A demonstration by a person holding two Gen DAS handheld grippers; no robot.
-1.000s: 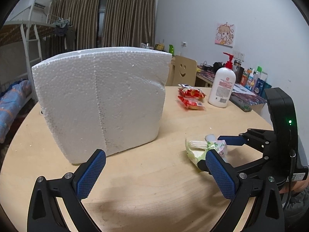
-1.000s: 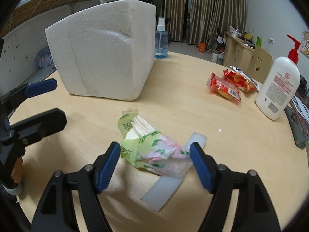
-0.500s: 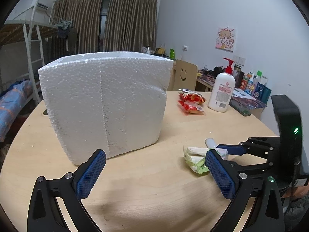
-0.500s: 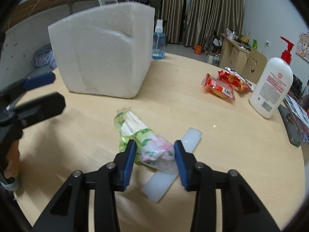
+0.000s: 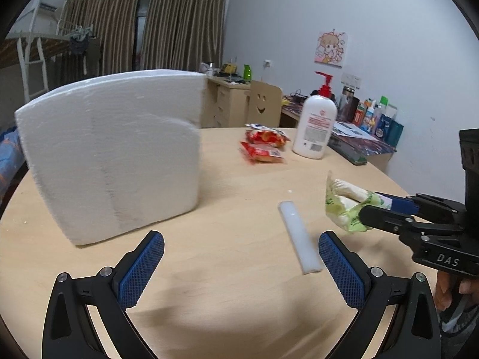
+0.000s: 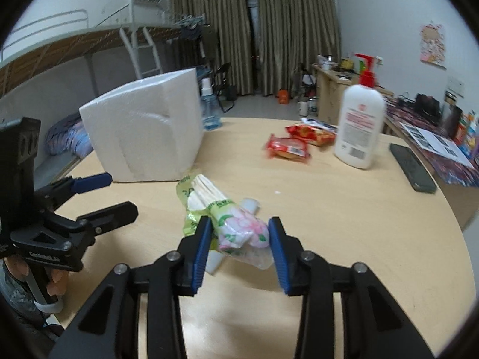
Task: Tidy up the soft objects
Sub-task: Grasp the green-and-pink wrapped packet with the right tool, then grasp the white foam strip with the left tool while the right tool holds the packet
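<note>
Between right gripper (image 6: 239,239) pads, tissue pack (image 6: 230,221), long axis pointing away

Foam block (image 5: 113,161) white; tissue pack (image 6: 236,224) green w/ pink flowers; snack packs (image 6: 289,148) red; lotion bottle (image 6: 359,125) white, red pump.

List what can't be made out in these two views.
- Foam box interior: both views show only its outer walls.
- Spray bottle: right view, lower part hidden behind the box; absent from left view.
- Tissue pack print: too small and crumpled; right claw covers its sides.
- Snack packs: blurred, labels unreadable.
- White strip: right view, mostly hidden under the pack.
- Lotion bottle label: too small.
</note>
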